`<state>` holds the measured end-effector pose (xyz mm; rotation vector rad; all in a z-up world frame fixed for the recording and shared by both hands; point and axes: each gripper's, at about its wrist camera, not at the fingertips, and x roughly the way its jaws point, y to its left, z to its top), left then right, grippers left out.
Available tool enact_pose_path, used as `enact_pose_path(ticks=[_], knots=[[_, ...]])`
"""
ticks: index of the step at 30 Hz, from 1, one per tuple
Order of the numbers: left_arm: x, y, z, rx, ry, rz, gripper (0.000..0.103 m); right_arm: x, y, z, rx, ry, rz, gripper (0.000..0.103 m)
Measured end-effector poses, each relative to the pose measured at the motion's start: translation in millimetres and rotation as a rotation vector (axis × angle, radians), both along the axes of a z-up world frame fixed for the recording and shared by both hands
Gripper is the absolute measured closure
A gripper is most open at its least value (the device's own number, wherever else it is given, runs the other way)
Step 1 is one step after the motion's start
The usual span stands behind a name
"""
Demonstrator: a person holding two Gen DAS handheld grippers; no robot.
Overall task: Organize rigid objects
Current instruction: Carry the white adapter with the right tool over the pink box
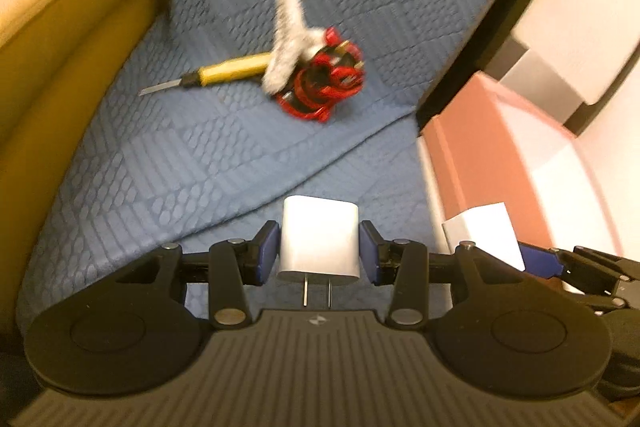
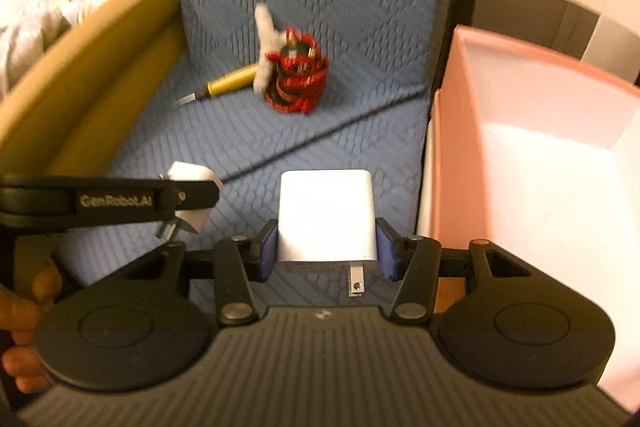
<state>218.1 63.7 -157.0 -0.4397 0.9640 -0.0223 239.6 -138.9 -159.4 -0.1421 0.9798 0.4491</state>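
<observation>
My left gripper [image 1: 319, 251] is pinching a small white plug [image 1: 319, 240], its two metal pins pointing back at me. My right gripper [image 2: 327, 249] is pinching a bigger white plug [image 2: 327, 217] the same way. Both are held up over the blue cloth [image 1: 224, 163]. A pink box [image 2: 532, 131] sits just beside my right one. Farther off on the cloth lie a yellow knife [image 1: 224, 70], a fuzzy white thing [image 1: 286, 43] and a red cord bundle [image 1: 326, 79], all bunched together.
</observation>
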Motion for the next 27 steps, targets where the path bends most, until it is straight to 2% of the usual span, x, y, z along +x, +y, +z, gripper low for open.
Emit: enact_pose_path(ticks=[9,16,22,27], knots=[[1.1,-28.9,83.3,-0.017,-0.108,-0.018,0.054,5.9,-39.2,83.6,0.074,-0.102,-0.056,0.05],[1.2,-56.0,135.9,-0.041,-0.175,-0.026,0.054,11.4,-69.6,132.5,0.112,-0.177,-0.089,0.05],[4.4,-86.5,164.1,-0.051,-0.215,-0.043,0.054,16.6,-102.2,156.4,0.133,-0.217,-0.134,0.05],[10.1,-120.2,166.8,-0.051,-0.227,-0.069,0.054,18.1,-130.9,157.5,0.126,-0.238,-0.163,0.05]])
